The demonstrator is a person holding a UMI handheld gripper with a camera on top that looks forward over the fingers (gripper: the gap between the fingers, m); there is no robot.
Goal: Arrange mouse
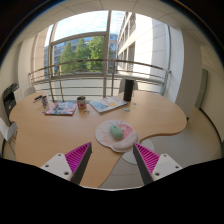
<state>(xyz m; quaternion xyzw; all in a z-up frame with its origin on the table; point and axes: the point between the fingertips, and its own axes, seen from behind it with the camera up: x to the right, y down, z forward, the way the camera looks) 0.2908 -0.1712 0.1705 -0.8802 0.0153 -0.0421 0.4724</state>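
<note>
Two pink-padded fingers of the gripper (112, 160) stand wide apart, holding nothing. Just beyond them, a pale green mouse (117, 131) sits on a round mat (121, 137) on the wooden table (60, 132).

On the surface (60, 135), the mouse (117, 131) rests on a round mat (119, 139) just ahead of the gripper (112, 160), books (107, 104) and a cup (81, 102) beyond.

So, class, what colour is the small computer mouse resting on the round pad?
Pale mint green mouse, on a round pinkish pad; gripper view, the only one.
</note>
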